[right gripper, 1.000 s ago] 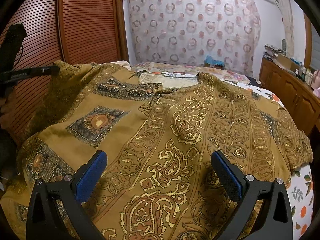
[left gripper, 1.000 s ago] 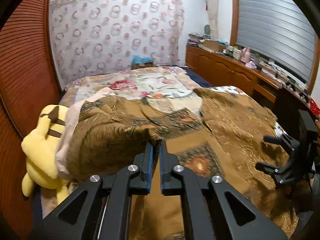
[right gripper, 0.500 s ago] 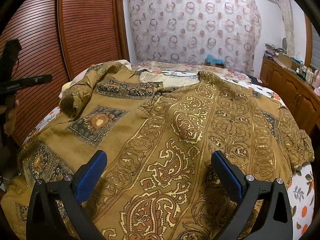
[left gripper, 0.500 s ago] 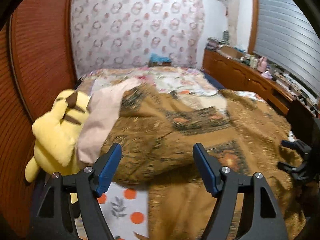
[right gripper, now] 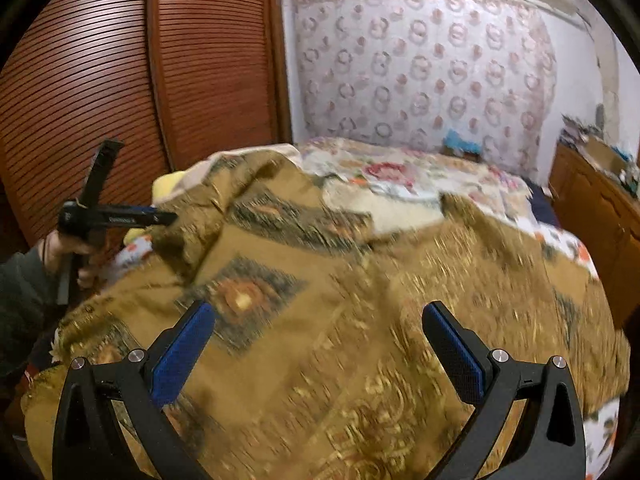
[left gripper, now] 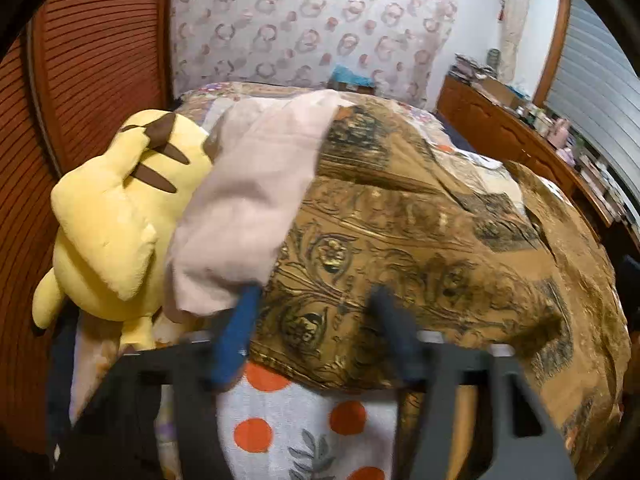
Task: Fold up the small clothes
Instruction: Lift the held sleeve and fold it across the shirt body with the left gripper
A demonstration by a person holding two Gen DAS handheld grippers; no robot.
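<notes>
Fabric fills most of the left wrist view: a gold-brown patterned garment (left gripper: pixel 420 232) lies bunched over the bed, spreading from the centre out toward 3 and 4 o'clock. The left gripper (left gripper: pixel 316 320) is at 6 o'clock, blurred, and its jaws have just been closing; a rolled edge of the garment sits between them, but the blur hides whether the pads (left gripper: pixel 236 336) actually press on it. A pale pink cloth (left gripper: pixel 256 204) overlaps the garment at 10 o'clock, and a yellow plush toy (left gripper: pixel 116 216) lies just beside it at 9 o'clock. A white bedsheet with orange dots (left gripper: pixel 296 432) shows at 6 o'clock under the garment's edge. A wooden slatted wardrobe (left gripper: pixel 88 80) rises at 10 o'clock, a circle-patterned curtain (left gripper: pixel 312 24) at 12.

From the right wrist view, the same garment (right gripper: pixel 360 300) covers the bed from centre to 6 o'clock, motion-blurred. The right gripper (right gripper: pixel 318 344) hovers over it with jaws spread wide, nothing between the blue pads (right gripper: pixel 184 352). At 9 o'clock a hand (right gripper: pixel 68 252) holds the left gripper (right gripper: pixel 160 218) at the garment's raised far edge. A floral quilt (right gripper: pixel 400 176) lies beyond at 1 o'clock.
</notes>
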